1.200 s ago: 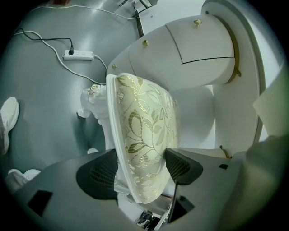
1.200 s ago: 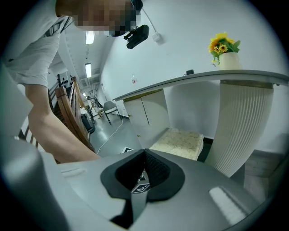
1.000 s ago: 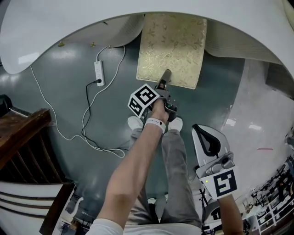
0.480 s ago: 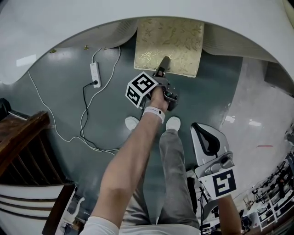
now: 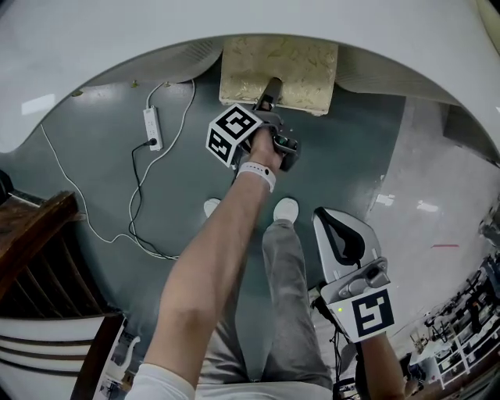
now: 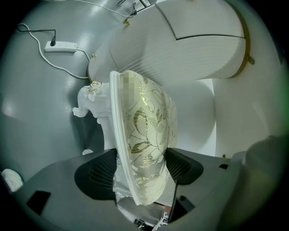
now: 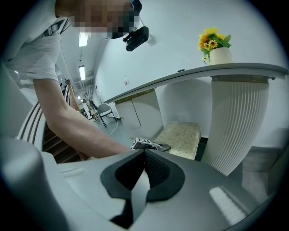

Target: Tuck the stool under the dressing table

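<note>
The stool (image 5: 281,74) has a cream, gold-leaf cushion and stands partly under the white dressing table top (image 5: 234,23). My left gripper (image 5: 266,98) reaches forward and is shut on the near edge of the cushion. In the left gripper view the cushion (image 6: 144,149) is pinched between both jaws, with a white carved stool leg (image 6: 92,106) to its left. My right gripper (image 5: 355,285) hangs back at the lower right, away from the stool. Its jaws (image 7: 144,167) are shut on nothing. That view shows the stool (image 7: 180,137) beside a fluted table pedestal (image 7: 239,122).
A power strip (image 5: 149,127) with trailing cables lies on the grey floor left of the stool. Dark wooden stairs (image 5: 31,234) sit at the left edge. A white appliance (image 5: 344,242) stands by my right side. A vase of flowers (image 7: 216,49) is on the table top.
The stool has slid farther under the table top, so less cushion shows. My left gripper moved forward with it, still shut on the edge. The right gripper barely moved.
</note>
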The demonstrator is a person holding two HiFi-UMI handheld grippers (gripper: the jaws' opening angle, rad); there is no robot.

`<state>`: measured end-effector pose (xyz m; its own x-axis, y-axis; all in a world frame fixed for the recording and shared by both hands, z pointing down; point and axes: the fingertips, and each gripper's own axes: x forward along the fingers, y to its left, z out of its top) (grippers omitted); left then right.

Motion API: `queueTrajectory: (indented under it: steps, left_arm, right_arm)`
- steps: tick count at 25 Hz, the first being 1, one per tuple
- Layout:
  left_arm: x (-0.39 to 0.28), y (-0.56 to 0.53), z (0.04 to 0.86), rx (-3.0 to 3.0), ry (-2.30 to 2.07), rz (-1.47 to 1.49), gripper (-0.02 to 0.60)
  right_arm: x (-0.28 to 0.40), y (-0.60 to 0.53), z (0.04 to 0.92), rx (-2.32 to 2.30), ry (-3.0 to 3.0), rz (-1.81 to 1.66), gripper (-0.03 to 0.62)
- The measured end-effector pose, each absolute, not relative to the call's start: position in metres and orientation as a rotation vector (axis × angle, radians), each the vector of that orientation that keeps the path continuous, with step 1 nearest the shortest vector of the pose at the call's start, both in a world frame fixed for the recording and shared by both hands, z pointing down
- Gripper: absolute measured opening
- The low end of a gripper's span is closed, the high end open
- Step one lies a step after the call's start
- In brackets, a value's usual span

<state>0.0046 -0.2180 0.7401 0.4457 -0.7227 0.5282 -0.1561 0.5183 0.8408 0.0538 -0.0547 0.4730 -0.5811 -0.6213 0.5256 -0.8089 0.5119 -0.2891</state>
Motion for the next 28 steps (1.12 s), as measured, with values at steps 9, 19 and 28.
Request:
queueTrajectory:
  steps: [9,19,28]
  left_arm:
    - [0.027,-0.266,0.751,1.003,-1.095,-0.447,0.344]
    - [0.03,-0.3,0.754,1.012,-1.109,-0.47,0.342]
    - [0.032,-0.325,0.748,1.119,-1.028,-0.444,0.321]
  right_arm:
    - [0.081,-0.067,0.481,1.208,-2.39,0.771,0.011]
    - [0.102,-0.069,0.482,1.261,-2.371,0.788,0.011]
    - [0.101,-0.068,0.474,1.284,-2.368,0.78,0.011]
